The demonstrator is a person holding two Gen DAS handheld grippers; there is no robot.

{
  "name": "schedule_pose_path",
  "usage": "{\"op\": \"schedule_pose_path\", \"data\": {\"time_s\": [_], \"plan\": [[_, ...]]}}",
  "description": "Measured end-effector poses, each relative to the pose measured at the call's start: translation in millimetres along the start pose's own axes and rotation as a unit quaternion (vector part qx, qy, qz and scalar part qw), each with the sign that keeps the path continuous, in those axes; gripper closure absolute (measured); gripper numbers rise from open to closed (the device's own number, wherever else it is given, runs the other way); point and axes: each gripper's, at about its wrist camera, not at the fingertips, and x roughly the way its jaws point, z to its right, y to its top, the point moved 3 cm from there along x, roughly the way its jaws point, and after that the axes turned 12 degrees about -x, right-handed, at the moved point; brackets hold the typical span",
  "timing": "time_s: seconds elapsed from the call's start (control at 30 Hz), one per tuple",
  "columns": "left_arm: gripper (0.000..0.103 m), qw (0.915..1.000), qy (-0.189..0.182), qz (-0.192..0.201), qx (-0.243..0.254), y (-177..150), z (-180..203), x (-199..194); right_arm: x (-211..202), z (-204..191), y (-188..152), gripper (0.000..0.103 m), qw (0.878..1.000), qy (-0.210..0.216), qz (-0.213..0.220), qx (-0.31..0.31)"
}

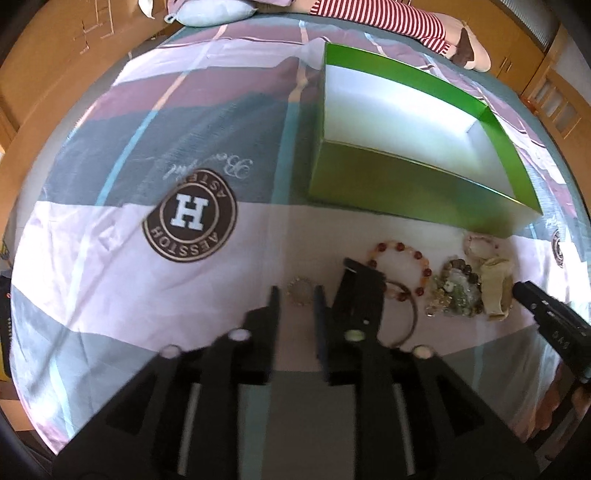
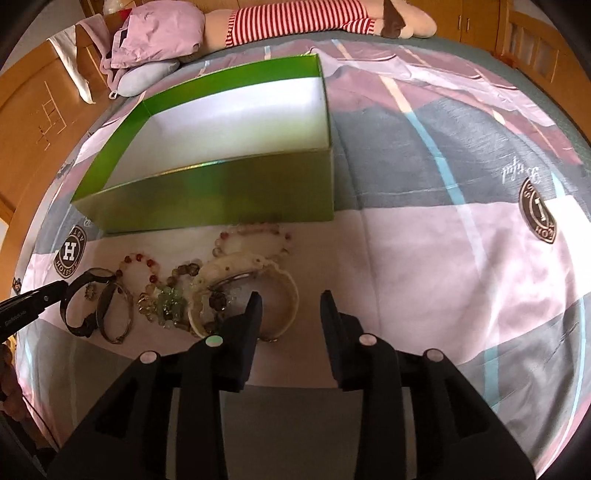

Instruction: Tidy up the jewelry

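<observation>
An open green box [image 1: 413,184] with a white inside stands on the bed; it also shows in the right wrist view [image 2: 221,199]. Jewelry lies in front of it: a red bead bracelet [image 1: 400,267], a green bead cluster [image 2: 168,304], a cream bangle [image 2: 284,291], a pale pink bead bracelet [image 2: 255,240], a metal bangle [image 2: 116,314]. My left gripper [image 1: 296,295] is open, its fingertips either side of a small round beaded piece [image 1: 300,290]; a black watch [image 2: 83,299] lies against its right finger. My right gripper [image 2: 290,301] is open beside the cream bangle.
The bed cover [image 1: 184,147] is pink, grey and maroon with round H badges [image 1: 190,216]. A striped plush toy [image 2: 314,18] and pillows [image 2: 155,33] lie at the far edge. Wooden furniture [image 1: 44,55] surrounds the bed.
</observation>
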Motion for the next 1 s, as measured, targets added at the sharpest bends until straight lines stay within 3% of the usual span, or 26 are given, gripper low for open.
{"op": "schedule_pose_path", "data": {"time_s": [0.2,0.33,0.57,0.63,0.8,1.0], "plan": [[0.057,0.9995,-0.025,0.013,0.014,-2.2,11.9,-13.0,6.2,-8.5,-0.2,0.066,1.0,0.0,-0.007,-0.014],[0.042,0.9997,-0.014,0.002,0.017,-6.0,17.3,-6.2,16.0,-9.7,-0.9,0.066,1.0,-0.009,-0.015,-0.017],[0.037,0.9982,-0.053,0.019,-0.022,2.3,3.6,-26.8,16.7,-8.4,0.9,0.066,1.0,-0.011,-0.013,-0.016],[0.036,0.9977,-0.064,0.015,-0.014,-0.1,9.3,-28.9,16.4,-7.8,0.4,0.066,1.0,-0.009,-0.013,-0.014],[0.034,0.9994,-0.023,0.009,0.025,-10.4,26.2,-11.0,19.6,-10.3,-0.9,0.066,1.0,-0.006,-0.015,-0.015],[0.034,0.9996,-0.007,0.003,0.029,-12.7,23.6,0.3,18.0,-5.1,1.3,0.066,1.0,-0.022,-0.008,-0.013]]}}
